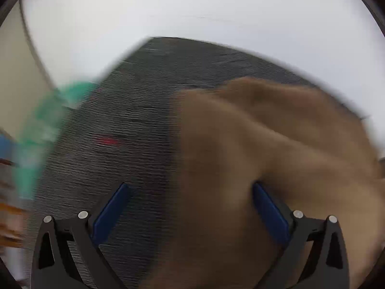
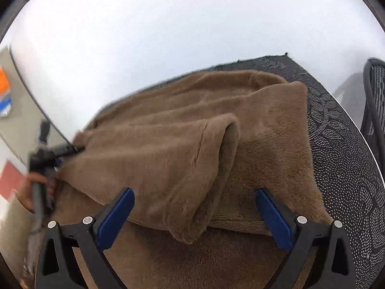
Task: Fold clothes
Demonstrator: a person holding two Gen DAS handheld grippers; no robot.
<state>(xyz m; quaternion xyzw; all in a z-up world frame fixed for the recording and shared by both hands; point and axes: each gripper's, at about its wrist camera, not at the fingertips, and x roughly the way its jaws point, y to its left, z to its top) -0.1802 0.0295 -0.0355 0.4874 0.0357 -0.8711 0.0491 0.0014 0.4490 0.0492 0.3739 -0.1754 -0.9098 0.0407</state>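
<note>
A brown fleece garment (image 2: 192,132) lies loosely folded on the dark textured table (image 2: 336,144), with one flap doubled over its middle. My right gripper (image 2: 193,190) hovers open over its near edge, the blue pads (image 2: 115,214) wide apart and holding nothing. The left wrist view is blurred by motion. There the garment (image 1: 264,144) fills the right half, and my left gripper (image 1: 190,185) is open above its left edge, with one pad over bare table (image 1: 132,96). In the right wrist view a hand (image 2: 28,190) holds the left gripper (image 2: 65,149) at the garment's left edge.
A blurred green object (image 1: 48,120) sits past the table's left edge. A black mesh chair (image 2: 375,101) stands to the right of the table. Orange-and-blue (image 2: 4,89) and red (image 2: 9,178) patches show on the floor at the left. A pale wall rises behind.
</note>
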